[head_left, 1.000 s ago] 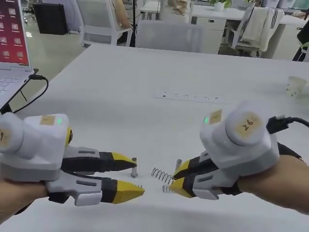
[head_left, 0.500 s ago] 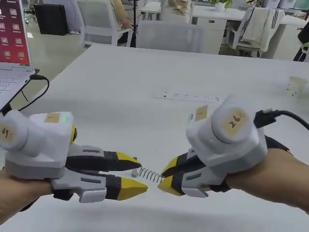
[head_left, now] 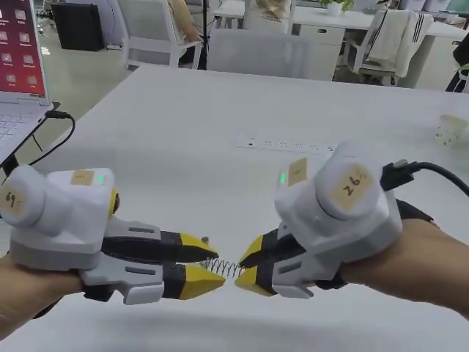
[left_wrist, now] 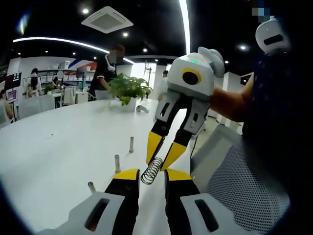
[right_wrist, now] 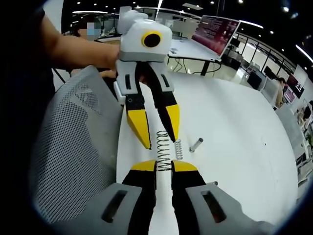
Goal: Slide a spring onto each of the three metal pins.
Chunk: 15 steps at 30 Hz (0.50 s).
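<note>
Office: laptop (head_left: 18,66), mesh chairs (head_left: 253,55), desks (head_left: 319,40), ceiling vent (left_wrist: 106,19), potted plant (left_wrist: 128,88).

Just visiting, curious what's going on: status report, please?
Right gripper shut on spring. Left gripper open, jaws around spring's free end. Three pins bare.

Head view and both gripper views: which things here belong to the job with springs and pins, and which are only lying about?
For the job:
- spring held in the right tongs, its far end between the open left tongs
- second spring on the table
- three pins

Lying about:
- laptop
- power strip
- potted plant
</note>
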Tool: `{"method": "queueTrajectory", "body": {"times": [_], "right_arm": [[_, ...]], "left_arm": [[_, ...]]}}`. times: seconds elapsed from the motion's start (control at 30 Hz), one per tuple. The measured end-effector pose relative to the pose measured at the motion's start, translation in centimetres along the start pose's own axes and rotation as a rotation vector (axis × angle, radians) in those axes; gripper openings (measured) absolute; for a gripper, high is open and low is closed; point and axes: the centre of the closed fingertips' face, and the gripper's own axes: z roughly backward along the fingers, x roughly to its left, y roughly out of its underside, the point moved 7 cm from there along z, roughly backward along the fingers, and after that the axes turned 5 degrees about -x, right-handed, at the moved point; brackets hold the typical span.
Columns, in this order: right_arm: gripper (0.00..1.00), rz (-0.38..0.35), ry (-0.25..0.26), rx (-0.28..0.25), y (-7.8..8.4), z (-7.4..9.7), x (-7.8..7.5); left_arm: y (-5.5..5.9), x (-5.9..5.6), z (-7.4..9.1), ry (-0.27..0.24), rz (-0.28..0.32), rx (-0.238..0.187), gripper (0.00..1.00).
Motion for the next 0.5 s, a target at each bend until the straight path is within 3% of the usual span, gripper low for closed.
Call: {"method": "queueTrajectory", "body": {"times": [0.5], "right_arm": [[0.08, 0.023, -0.012, -0.009, -0.24, 0.19, 0.33]], "left_arm": [[0.34, -0.1, 0.02, 0.009, 0.012, 0.011, 0.07]]}}
